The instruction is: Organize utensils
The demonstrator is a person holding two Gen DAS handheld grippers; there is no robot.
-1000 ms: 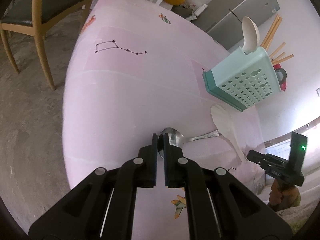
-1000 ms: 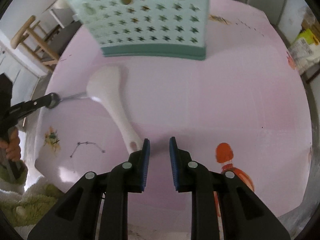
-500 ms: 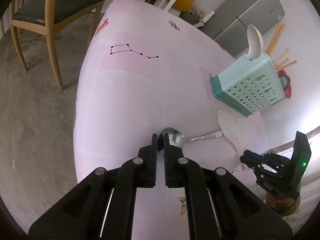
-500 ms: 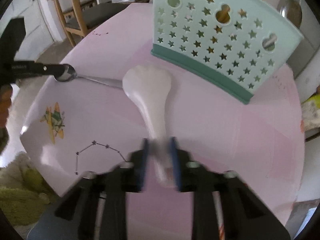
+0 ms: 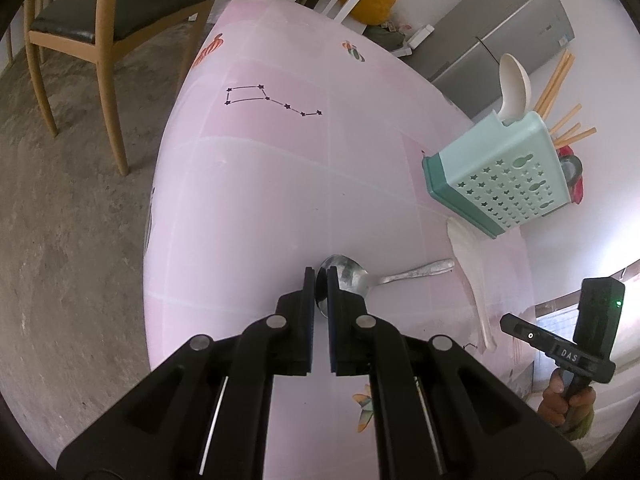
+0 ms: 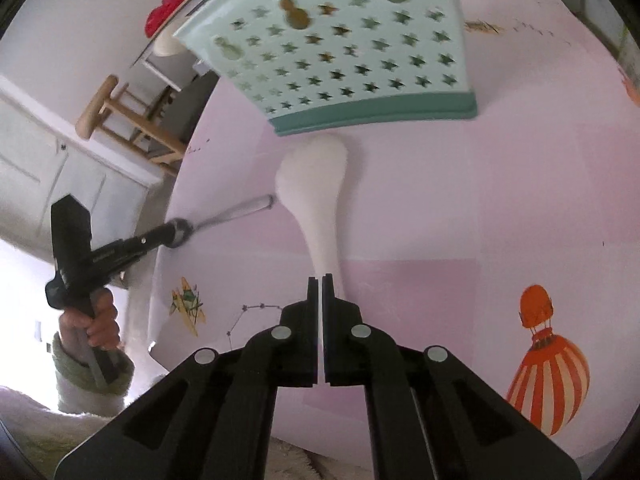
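On the left, the left hand-held gripper (image 5: 319, 280) is pinched narrow on the rim of the bowl of the metal spoon (image 5: 352, 276), which lies flat on the pink surface (image 5: 260, 200), its handle running off to the right until its tip touches the white rice paddle (image 6: 316, 196). That paddle lies flat too, its broad head just in front of the mint utensil holder (image 5: 504, 176) and its handle pointing back toward the person. The right hand-held gripper (image 6: 320, 280) has its jaws drawn together on the end of the paddle's handle, a sliver of white showing between the pads.

The step in hand looks like the pick-up: both loose utensils are gripped but neither is off the surface yet. The next move likely calls for lifting each one clear, tipping it upright and lowering it into the holder. The spoon is held by its bowl edge, so it may swing or slip; the paddle is held at the very tip of a long handle and could droop.

Counted: two hand-held grippers, one metal spoon, one rice paddle on the surface, one holder. Standing in the holder are one white ladle (image 5: 514, 88) and a bundle of wooden chopsticks (image 5: 560, 100), too overlapped to count exactly.
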